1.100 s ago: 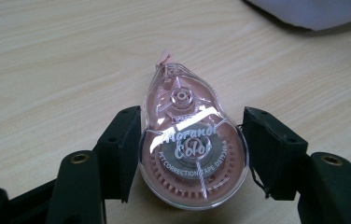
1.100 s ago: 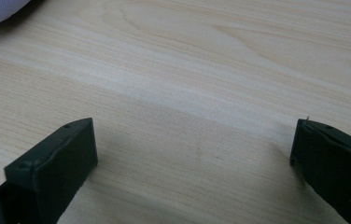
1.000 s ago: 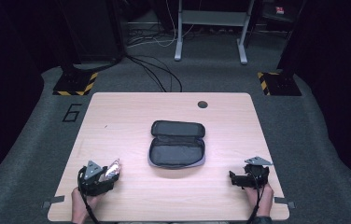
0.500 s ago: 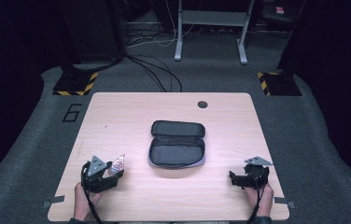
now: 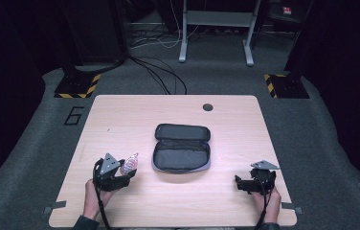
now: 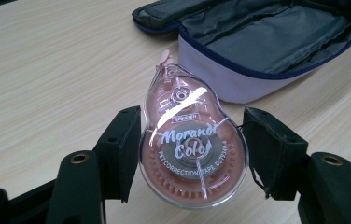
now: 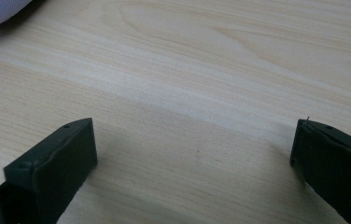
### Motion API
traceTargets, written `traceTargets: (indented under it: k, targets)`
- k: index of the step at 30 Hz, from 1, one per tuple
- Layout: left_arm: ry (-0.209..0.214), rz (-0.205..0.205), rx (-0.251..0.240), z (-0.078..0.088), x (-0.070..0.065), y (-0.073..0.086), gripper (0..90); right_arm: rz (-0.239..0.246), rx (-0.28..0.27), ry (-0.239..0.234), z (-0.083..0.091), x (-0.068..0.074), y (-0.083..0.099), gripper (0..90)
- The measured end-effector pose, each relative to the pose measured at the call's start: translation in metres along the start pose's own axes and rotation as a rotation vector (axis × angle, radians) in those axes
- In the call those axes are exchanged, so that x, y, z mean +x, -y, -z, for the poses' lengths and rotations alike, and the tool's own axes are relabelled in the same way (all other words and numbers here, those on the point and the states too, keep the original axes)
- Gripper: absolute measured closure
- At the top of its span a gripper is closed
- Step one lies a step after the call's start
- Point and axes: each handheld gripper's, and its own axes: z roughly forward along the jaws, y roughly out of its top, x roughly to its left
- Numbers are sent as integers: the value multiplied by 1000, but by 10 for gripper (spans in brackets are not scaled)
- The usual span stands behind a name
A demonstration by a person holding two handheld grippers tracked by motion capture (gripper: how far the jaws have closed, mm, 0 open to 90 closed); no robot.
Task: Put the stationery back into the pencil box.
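A: Gripping anything, that left gripper (image 6: 192, 154)?
B: Yes, its jaws are half closed on a pink correction tape dispenser (image 6: 192, 149), tip pointing away toward the open grey pencil case (image 6: 276, 42) just ahead.
A: And the right gripper (image 7: 192, 158)?
B: Jaws wide apart, nothing between them, low over the bare wooden table (image 7: 201, 70).

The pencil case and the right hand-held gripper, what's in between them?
Nothing: bare wooden table lies between the pencil case and the right hand-held gripper, as the high view shows.
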Motion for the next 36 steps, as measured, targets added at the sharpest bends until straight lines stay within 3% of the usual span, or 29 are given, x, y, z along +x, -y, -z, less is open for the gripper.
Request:
traceTargets:
  k: [20, 22, 36]
  targets:
    - [61, -67, -13, -22, -9, -36, 396, 10, 1, -6, -2, -1, -2, 0]
    - [80, -57, -11, -25, -11, -39, 396, 9, 1, -6, -2, -1, -2, 0]
    - [139, -107, -11, -51, -25, -65, 396, 9, 0, -7, -2, -1, -2, 0]
